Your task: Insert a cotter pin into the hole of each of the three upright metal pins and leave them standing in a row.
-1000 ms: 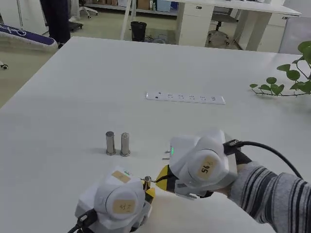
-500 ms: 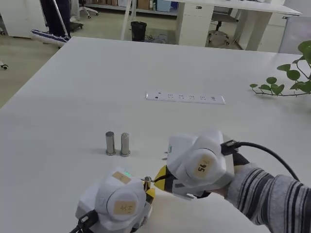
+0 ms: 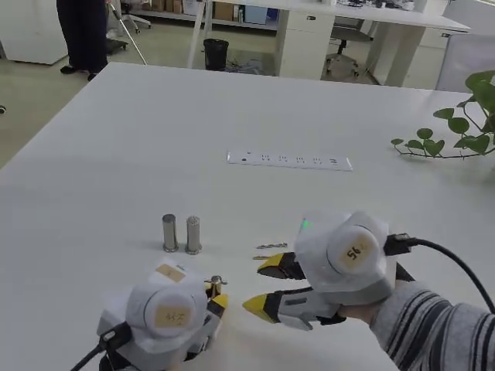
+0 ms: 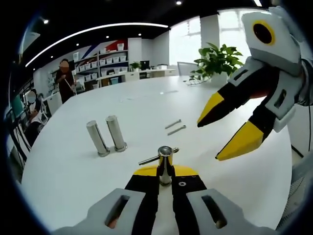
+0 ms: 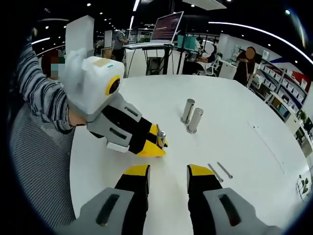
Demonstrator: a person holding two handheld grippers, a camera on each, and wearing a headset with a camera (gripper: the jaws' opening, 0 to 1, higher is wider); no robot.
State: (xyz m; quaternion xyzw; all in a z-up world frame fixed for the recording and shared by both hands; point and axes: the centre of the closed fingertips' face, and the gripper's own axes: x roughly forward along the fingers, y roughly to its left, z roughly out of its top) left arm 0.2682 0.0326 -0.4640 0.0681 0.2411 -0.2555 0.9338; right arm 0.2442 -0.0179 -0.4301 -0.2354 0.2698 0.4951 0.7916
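Jaws on the left gripper pinch one metal pin low on the worktop in the head view. The right gripper sits just beside it, jaws spread wide. In the left gripper view, a cotter pin sticks through that pin, and two other metal pins stand upright side by side behind. In the right gripper view, two loose cotter pins lie flat near the spread jaws.

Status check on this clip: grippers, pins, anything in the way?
Left gripper shut on a metal pin, cotter pin through its hole. Right gripper open, apart from it. Two upright pins on table, loose cotter pins nearby; nothing blocking.
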